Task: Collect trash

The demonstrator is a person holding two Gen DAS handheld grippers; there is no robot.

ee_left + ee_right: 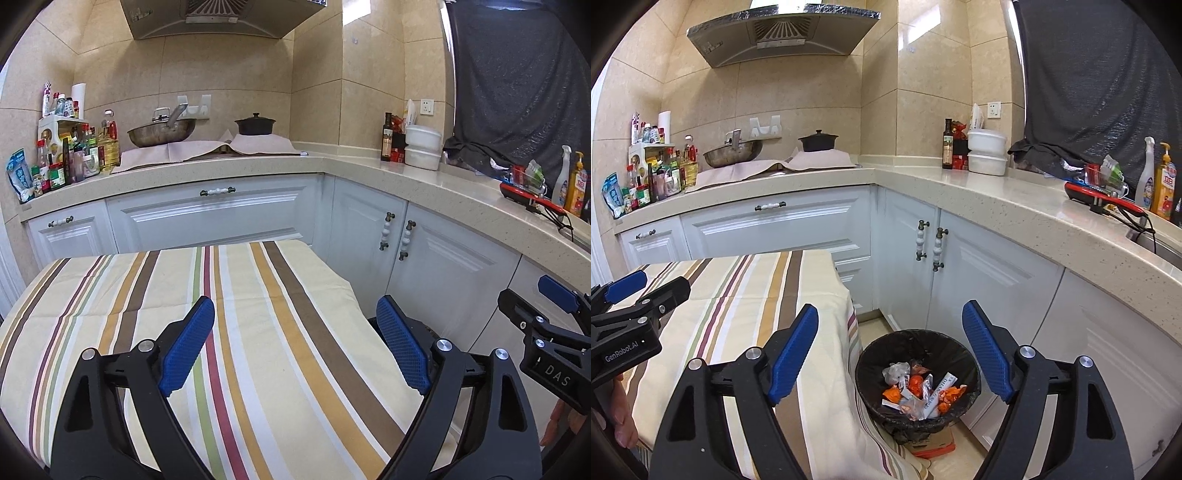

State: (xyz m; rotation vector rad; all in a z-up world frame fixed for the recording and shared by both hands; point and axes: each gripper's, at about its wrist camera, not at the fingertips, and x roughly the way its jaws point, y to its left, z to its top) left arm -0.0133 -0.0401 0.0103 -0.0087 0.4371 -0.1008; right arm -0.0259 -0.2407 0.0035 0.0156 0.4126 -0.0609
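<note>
Right wrist view is showing the table [746, 317] under its striped cloth, the bin [918, 373] standing on the floor just beside it. Trash [916, 393] is lying inside the bin. The right gripper [890, 350] is hanging wide and empty above; the left gripper [295, 343] is gaping empty over the cloth.

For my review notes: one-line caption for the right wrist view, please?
Open right tool above the striped tablecloth's edge and a lined bin of wrappers.
</note>
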